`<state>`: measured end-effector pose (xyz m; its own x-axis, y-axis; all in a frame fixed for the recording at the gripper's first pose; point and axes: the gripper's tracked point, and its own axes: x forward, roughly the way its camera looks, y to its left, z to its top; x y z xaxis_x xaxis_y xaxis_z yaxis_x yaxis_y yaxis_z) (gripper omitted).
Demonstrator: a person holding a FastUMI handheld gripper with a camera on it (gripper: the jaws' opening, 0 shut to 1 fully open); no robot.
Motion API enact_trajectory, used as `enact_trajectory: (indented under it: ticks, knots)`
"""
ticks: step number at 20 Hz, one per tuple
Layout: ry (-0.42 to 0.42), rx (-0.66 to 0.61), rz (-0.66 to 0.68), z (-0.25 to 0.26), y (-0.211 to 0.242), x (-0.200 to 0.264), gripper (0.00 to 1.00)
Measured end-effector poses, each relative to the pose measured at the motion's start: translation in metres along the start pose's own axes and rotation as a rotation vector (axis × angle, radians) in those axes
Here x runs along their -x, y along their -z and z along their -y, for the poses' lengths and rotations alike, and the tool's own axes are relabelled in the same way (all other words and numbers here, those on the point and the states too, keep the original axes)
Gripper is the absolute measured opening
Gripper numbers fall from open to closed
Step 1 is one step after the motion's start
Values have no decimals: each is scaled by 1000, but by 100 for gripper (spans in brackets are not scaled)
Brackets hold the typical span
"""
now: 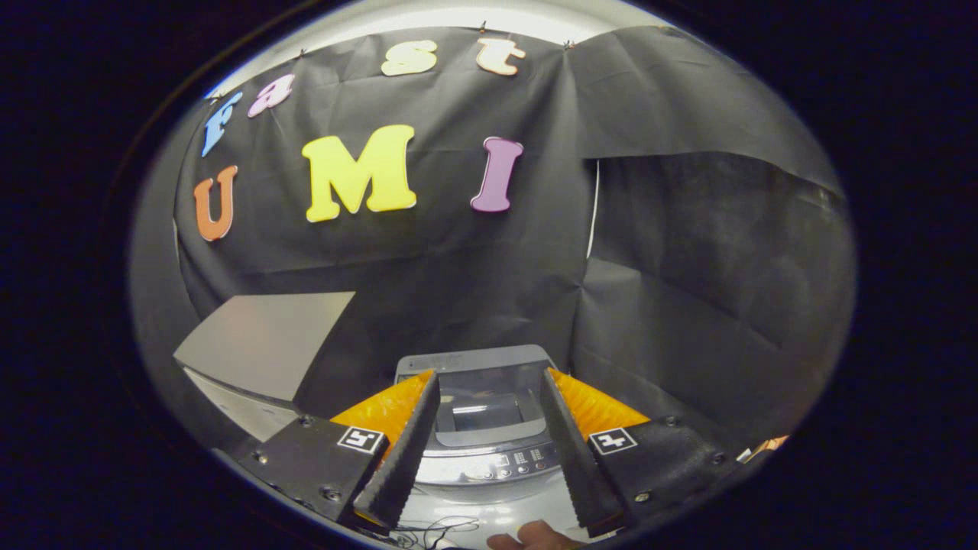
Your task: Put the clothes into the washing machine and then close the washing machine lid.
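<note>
Hand-held gripper (489, 428) spread wide, nothing pinched, over small grey plastic top-load washing machine (489, 458), lower centre of frame.

Fingers (401, 451) black w/ ribbed pads, orange backs, each base w/ a square b/w marker. Washer seen between fingers: dark glossy lid (481, 409) lying flat, looks shut; curved silver control strip (489, 464) w/ small buttons below it, writing too small to read. Light grey flat panel (263, 344) at lower left. Part of a person's hand (535, 536) at bottom centre, thin black cables (432, 528) beside it.
</note>
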<state>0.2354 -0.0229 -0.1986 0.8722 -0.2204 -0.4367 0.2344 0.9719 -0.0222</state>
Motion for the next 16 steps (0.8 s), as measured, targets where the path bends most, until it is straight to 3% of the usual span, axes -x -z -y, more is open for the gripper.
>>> enact_trajectory:
  ticks: [7, 12, 16]
  knots:
    - [-75, 5, 56, 25, 8, 68, 83]
    - [-164, 26, 115, 58, 32, 154, 83]
    - [-231, 40, 181, 84, 45, 235, 99]
